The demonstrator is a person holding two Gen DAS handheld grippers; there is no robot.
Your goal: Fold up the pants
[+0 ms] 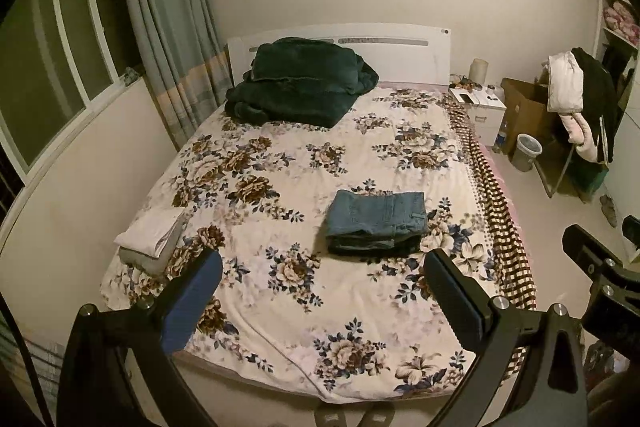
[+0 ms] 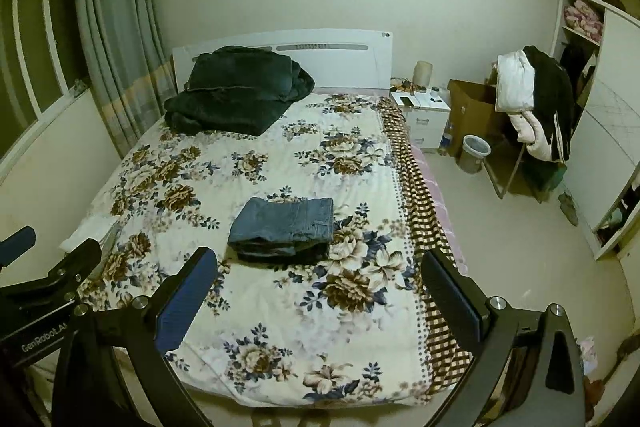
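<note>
A pair of blue jeans [image 1: 376, 223] lies folded into a compact stack on the floral bedspread [image 1: 304, 163], right of the bed's middle. It also shows in the right wrist view [image 2: 284, 229]. My left gripper [image 1: 324, 259] is open and empty, held above the foot of the bed, short of the jeans. My right gripper [image 2: 320, 259] is open and empty, also back from the jeans. The right gripper's body shows at the right edge of the left wrist view [image 1: 600, 267].
A dark green blanket [image 1: 300, 83] lies heaped by the headboard. A folded white and grey cloth [image 1: 152, 239] sits at the bed's left edge. A nightstand [image 2: 424, 115], cardboard box [image 2: 472, 111], waste bin [image 2: 474, 153] and a clothes-laden chair [image 2: 536, 115] stand to the right.
</note>
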